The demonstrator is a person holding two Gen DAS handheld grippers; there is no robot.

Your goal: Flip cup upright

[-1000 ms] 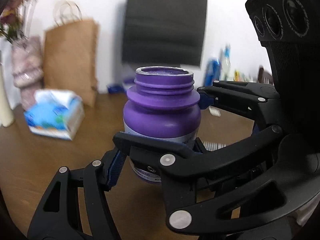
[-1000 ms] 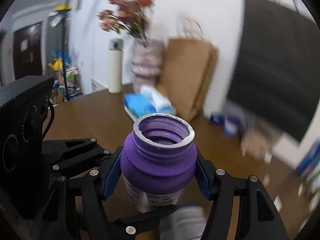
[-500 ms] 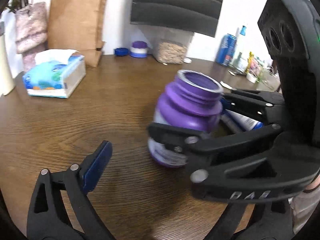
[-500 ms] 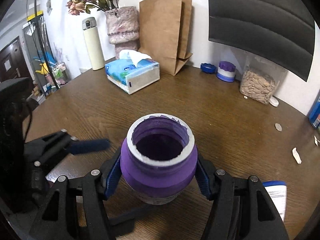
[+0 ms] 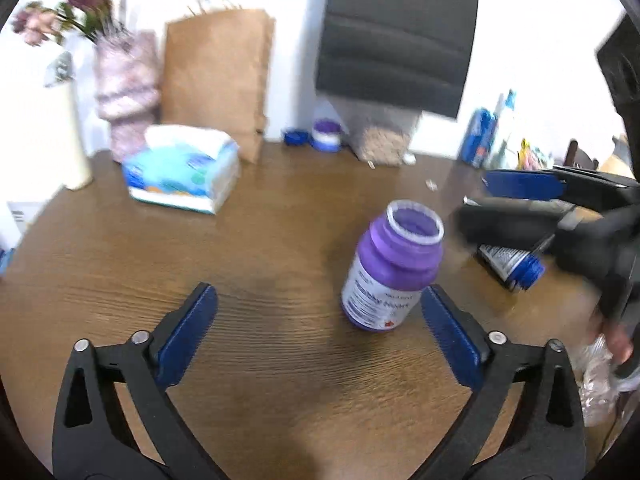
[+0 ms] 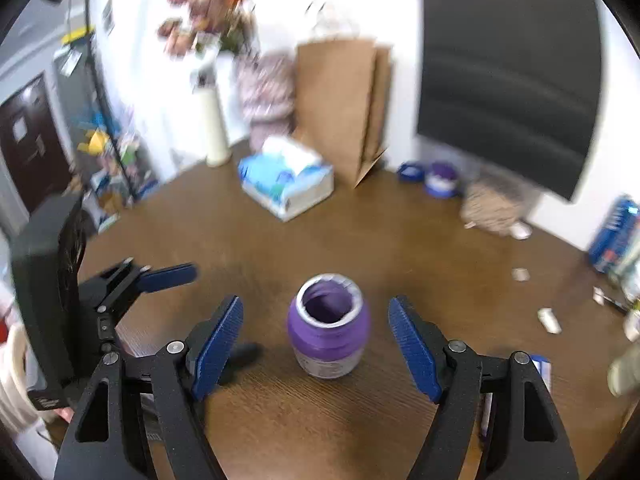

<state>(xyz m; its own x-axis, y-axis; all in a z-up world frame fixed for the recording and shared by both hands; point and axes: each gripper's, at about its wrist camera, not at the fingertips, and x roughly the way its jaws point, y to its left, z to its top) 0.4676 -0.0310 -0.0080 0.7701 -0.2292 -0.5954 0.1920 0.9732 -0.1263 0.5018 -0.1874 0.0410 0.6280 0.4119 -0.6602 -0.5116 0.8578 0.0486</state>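
Purple cup (image 6: 328, 326) stands upright on tabletop (image 6: 360, 240), mouth up; left hand-held gripper (image 5: 318, 334) and right hand-held gripper (image 6: 316, 344) both spread empty; release step in hand, only withdrawal remaining.

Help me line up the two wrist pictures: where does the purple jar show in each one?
Left wrist: the purple jar stands upright right of centre, just beyond the left hand-held gripper's right finger.
Right wrist: the jar sits low centre, between the right hand-held gripper's open fingers.
Shared landmark: the blue tissue pack farther back on the table.
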